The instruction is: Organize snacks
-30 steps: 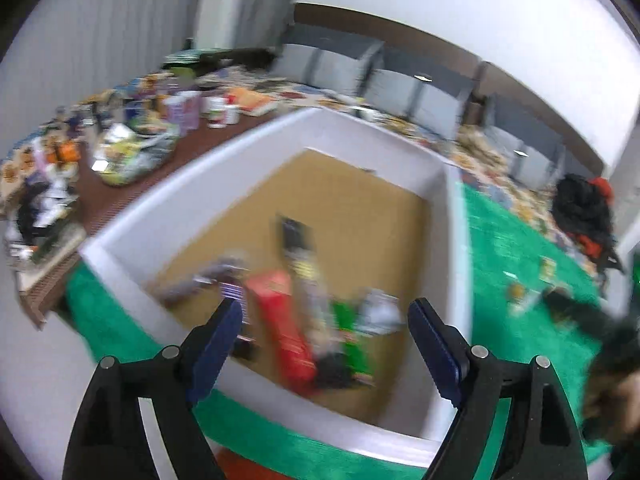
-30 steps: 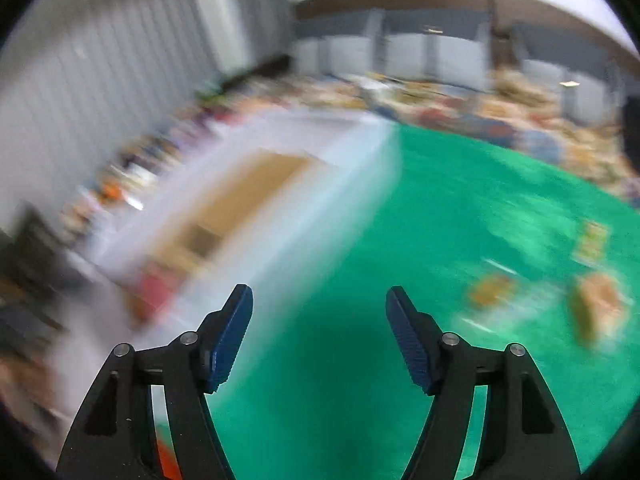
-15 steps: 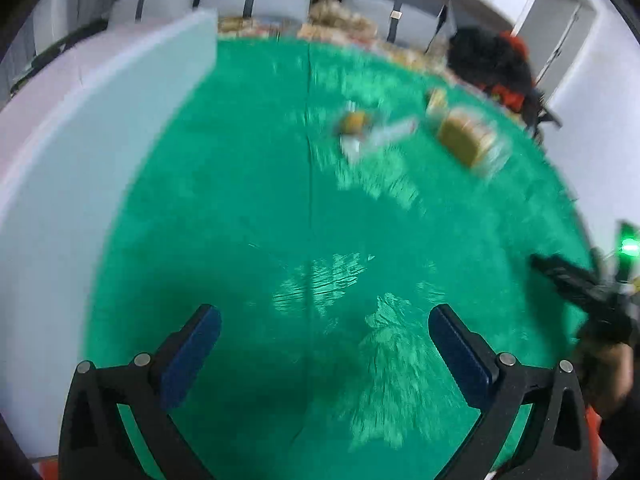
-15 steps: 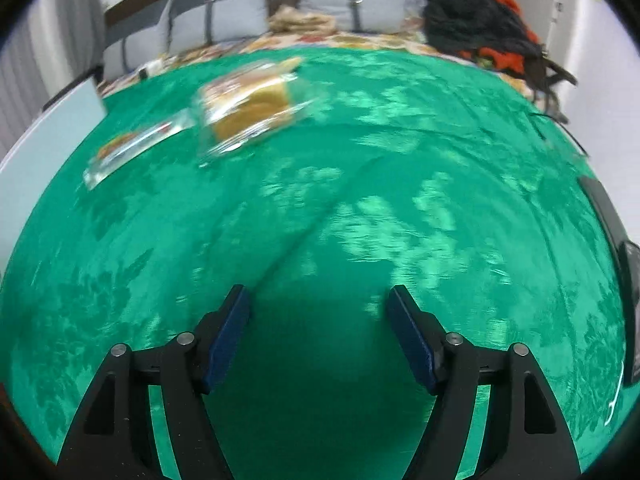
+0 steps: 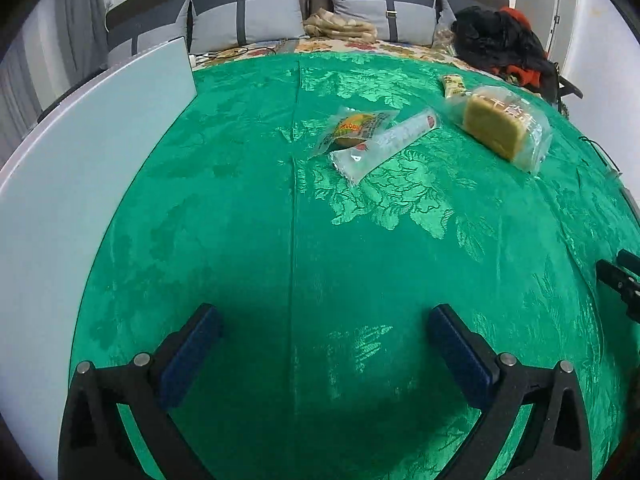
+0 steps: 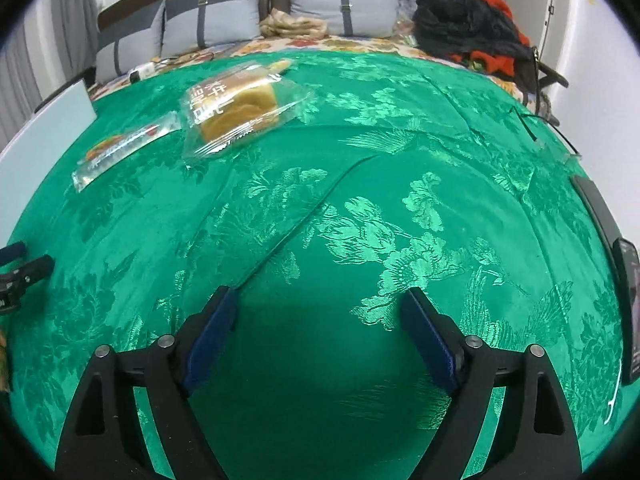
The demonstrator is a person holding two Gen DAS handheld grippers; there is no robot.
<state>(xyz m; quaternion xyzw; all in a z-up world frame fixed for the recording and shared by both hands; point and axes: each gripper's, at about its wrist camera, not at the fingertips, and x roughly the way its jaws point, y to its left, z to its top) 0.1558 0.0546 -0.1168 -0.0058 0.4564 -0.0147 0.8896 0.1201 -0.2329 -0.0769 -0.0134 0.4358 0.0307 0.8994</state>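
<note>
Several snacks lie on the green tablecloth (image 5: 260, 240): a bagged yellow cake (image 5: 500, 124), a long clear sausage pack (image 5: 384, 144), a small round yellow snack pack (image 5: 354, 126) and a small yellow bar (image 5: 454, 85). The cake (image 6: 240, 108) and the sausage pack (image 6: 124, 146) also show in the right wrist view. My left gripper (image 5: 320, 344) is open and empty, well short of the snacks. My right gripper (image 6: 320, 328) is open and empty over bare cloth.
The white wall of the storage box (image 5: 80, 160) rises along the left. Grey cushions (image 5: 248, 20) and a black and red bundle (image 5: 504, 44) sit at the back. A dark phone (image 6: 632, 304) lies at the right edge.
Both grippers have swung away from the white box toward the cloth with the snacks and have come to rest. Both stay open.
</note>
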